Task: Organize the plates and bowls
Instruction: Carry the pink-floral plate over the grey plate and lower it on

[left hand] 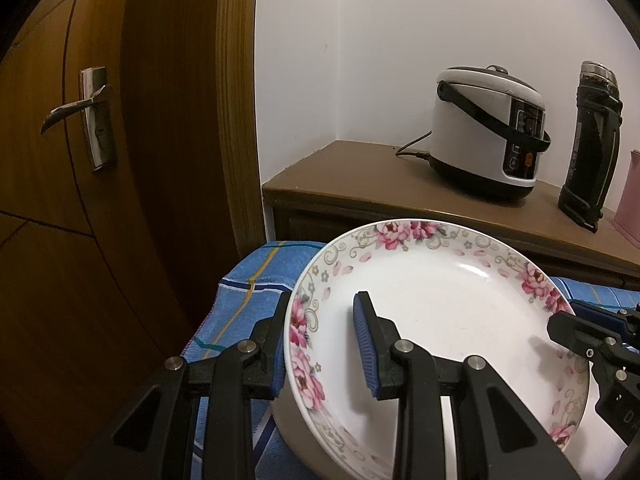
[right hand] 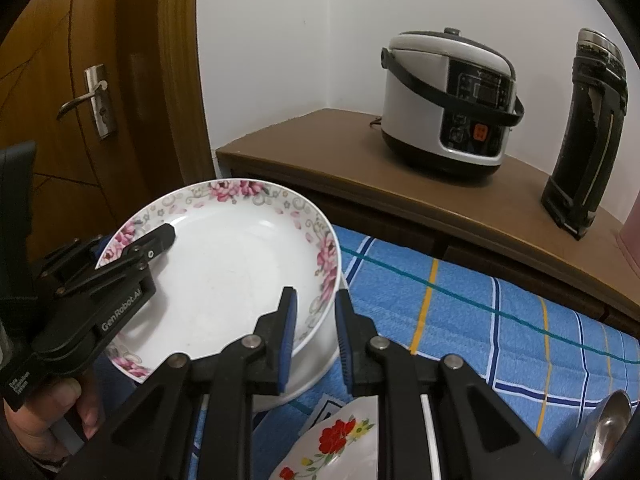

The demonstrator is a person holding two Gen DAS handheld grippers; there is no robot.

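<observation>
1. A white plate [left hand: 440,320] with a pink flower border sits on top of a plain white bowl [right hand: 316,364], which stands on a blue checked cloth [right hand: 480,312].
2. In the left wrist view the left gripper [left hand: 324,344] holds the plate's rim at about 8 o'clock on the plate: one blue-padded finger [left hand: 366,344] lies inside on the white well, the other is outside under the rim, and the jaws stand narrow, clamped on the rim.
3. In the right wrist view the right gripper [right hand: 316,340] takes the opposite rim, at about 4 o'clock on the plate: its left finger [right hand: 288,332] is over the inner face, its right finger outside just beside the bowl's wall, with the jaws narrow around the rim.
4. The plate tilts slightly, its far edge at 12 o'clock pointing towards a brown cabinet [right hand: 320,168].
5. A second bowl [right hand: 340,448] with red flowers lies at 6 o'clock, below the right gripper.
6. A metal bowl [right hand: 608,432] shows at 4 o'clock in that view.
7. A rice cooker [left hand: 488,132] and a dark flask [left hand: 592,144] stand on the cabinet, well apart from the plate.
</observation>
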